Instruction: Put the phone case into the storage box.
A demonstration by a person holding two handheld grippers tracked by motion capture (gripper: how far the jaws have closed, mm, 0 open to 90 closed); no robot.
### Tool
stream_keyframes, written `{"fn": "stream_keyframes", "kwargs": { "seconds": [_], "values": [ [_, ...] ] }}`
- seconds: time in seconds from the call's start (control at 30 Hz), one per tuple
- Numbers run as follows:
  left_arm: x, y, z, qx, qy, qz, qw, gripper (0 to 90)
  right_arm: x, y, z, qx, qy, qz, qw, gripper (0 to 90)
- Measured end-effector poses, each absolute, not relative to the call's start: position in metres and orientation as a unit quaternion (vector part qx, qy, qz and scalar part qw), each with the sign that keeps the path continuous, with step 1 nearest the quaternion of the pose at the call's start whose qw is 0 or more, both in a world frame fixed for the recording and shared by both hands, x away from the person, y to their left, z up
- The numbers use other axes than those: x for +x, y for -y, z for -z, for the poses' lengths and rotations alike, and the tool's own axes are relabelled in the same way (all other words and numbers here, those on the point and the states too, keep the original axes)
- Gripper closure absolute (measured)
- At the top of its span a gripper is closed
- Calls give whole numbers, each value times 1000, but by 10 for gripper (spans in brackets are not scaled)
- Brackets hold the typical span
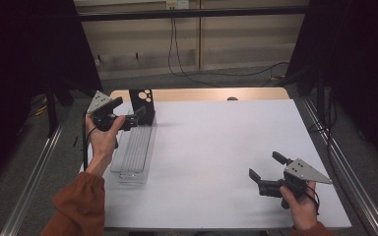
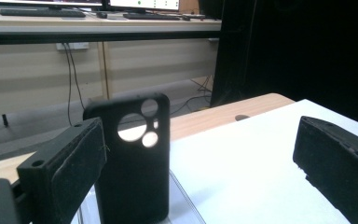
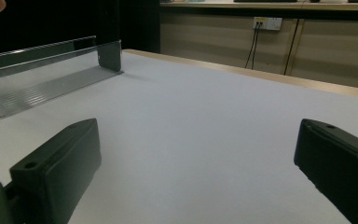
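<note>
Phone case (image 1: 143,104): black, standing upright at the far end of the clear ribbed tray (image 1: 134,156), on the far-left part of the white desk (image 1: 216,157); camera cut-outs are facing up toward the top edge.
Left claw (image 1: 134,121): I am holding it just beside the case with its jaws spread; in the left gripper view the case (image 2: 133,163) is standing close to the near-side pad (image 2: 81,154), with the other pad well apart from it, so nothing is being pinched.
Step in hand, as I am judging it: lining up for a grasp on the case.
Doing it well: I am wanting to shift the claw sideways until the case sits midway between the pads, keeping the jaws level with the case's flat faces, then closing slowly on its lower half, below the cut-outs.
Risk: the case looks light and is propped upright, so a nudge from the near pad could be tipping it over into the tray.
Right claw (image 1: 267,171): resting near the near-right corner of the desk, jaws spread, empty, well apart from the tray (image 3: 42,79); I am leaving it parked.
</note>
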State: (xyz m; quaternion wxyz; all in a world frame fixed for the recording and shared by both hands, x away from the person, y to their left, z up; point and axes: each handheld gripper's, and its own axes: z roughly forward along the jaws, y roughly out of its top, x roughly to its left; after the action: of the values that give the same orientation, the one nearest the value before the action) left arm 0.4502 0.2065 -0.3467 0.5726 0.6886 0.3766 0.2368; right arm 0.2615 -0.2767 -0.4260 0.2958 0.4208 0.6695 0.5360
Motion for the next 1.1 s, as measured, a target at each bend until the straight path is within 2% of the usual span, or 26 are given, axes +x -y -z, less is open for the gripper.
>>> {"fn": "stream_keyframes", "kwargs": {
  "seconds": [0.5,0.6,0.93,1.1],
  "values": [
    [412,-207,366,694,-350,-226,587,27,258,281,423,425,-664,-533,306,0],
    [404,-208,365,696,-341,-242,584,33,256,282,422,427,-662,-534,307,0],
    [383,-212,373,696,-354,-219,585,37,253,286,423,428,-662,-532,309,0],
    [372,-216,372,690,-357,-226,587,39,252,286,423,429,-663,-531,309,0]
  ]
}}
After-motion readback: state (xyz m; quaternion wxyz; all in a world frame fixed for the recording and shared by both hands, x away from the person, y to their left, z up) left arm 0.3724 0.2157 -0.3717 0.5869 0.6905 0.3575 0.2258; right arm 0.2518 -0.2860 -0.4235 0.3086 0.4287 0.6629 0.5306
